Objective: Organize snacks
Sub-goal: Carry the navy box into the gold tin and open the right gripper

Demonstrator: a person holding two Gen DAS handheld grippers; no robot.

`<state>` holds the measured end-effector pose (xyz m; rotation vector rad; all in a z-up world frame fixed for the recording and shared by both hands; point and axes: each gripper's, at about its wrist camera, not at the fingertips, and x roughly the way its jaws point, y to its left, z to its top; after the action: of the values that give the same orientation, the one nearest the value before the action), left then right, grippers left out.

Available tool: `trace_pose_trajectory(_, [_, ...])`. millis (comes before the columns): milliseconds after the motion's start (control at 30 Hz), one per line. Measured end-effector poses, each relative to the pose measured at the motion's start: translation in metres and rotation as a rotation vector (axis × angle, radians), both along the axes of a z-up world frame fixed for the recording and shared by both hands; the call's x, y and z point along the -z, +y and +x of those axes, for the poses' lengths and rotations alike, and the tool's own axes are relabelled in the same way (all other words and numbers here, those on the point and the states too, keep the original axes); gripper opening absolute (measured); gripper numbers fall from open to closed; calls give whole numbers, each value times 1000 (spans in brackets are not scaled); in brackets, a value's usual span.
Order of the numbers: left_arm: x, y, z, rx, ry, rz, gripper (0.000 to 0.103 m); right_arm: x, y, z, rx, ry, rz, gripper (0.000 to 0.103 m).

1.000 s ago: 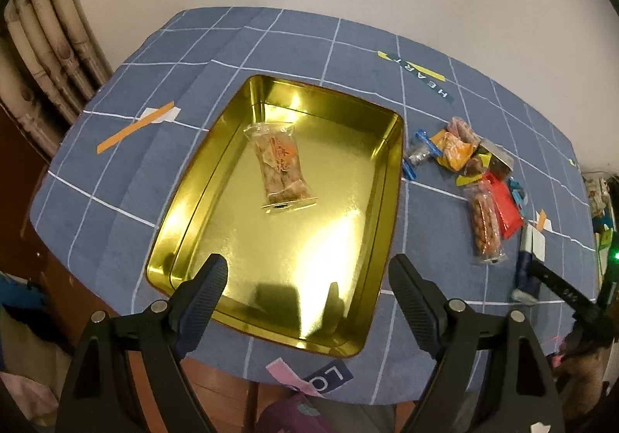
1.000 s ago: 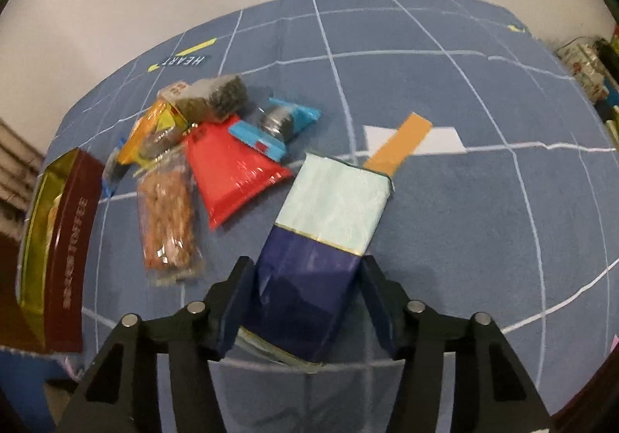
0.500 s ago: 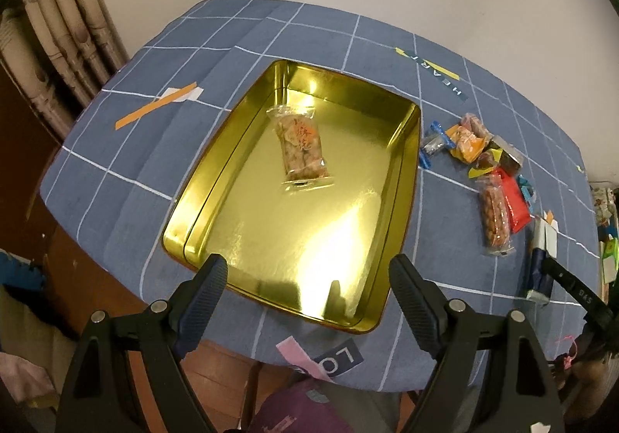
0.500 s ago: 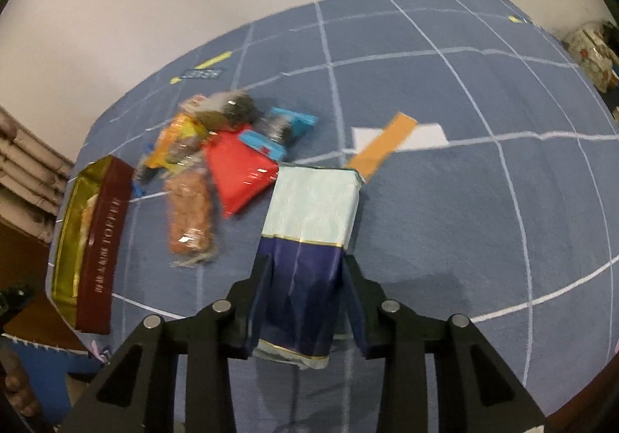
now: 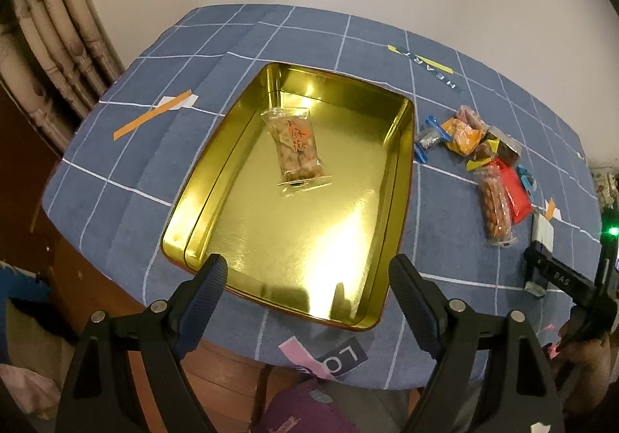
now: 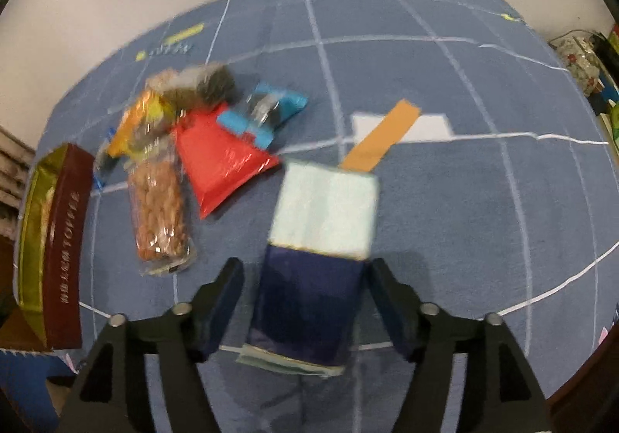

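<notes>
The left gripper hangs above the near edge of a gold tin, its two fingers spread wide with nothing between them. The tin sits on a blue tablecloth crossed by white grid lines, and a single clear-wrapped snack with red lettering lies inside it, toward the far half of the shiny floor. To the right of the tin, a small heap of loose snacks rests on the cloth: an orange packet nearest the far end, a red pouch beside a long clear pack of peanut brittle, and a blue-ended candy just beside the tin's right wall. An orange strip of tape lies on the cloth to the left of the tin. In the right wrist view, the right gripper straddles a navy and pale-green packet; the fingers stand on either side of the navy end with visible gaps, so they are apart and not pressing it. That view is blurred. The packet lies just right of the red pouch and the peanut brittle, and the tin's maroon outer wall shows at the far left.
</notes>
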<state>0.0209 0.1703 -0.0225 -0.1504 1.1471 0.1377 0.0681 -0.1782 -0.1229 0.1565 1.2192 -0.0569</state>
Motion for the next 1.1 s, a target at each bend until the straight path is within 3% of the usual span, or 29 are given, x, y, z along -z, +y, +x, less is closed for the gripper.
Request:
trace_pose_trajectory(33, [-1, 1, -1, -4, -4, -1, 82, 0, 3, -2, -4, -15, -15, 72])
trace_pose_trajectory(67, [-3, 3, -1, -10, -8, -2, 82, -1, 4, -5, -16, -39, -36, 54])
trace_pose_trajectory(167, [-7, 12, -7, -37, -11, -14, 82, -6, -10, -8, -28, -40, 46, 53])
trace_pose_trajectory(267, [-12, 22, -16, -69, -32, -20, 82, -21, -19, -19, -41, -67, 63, 53])
trace_pose_trajectory(400, [-12, 29, -23, -87, -38, -21, 82, -66, -7, -27, -87, -147, 119, 53])
trace_pose_trajectory(567, [-16, 32, -26, -100, -72, -2, 82, -116, 68, -11, -263, -233, 191, 53])
trace_pose_trajectory(700, [-20, 41, -27, -115, -104, 1, 82, -127, 137, 7, -401, -241, 253, 53])
trace_pose_trajectory(867, [-22, 53, -27, -134, -126, -6, 83, -125, 210, 28, -527, -224, 272, 53])
trace_pose_trajectory(1100, [-21, 58, -24, -139, -124, 41, 87, -103, 268, 52, -581, -181, 274, 53])
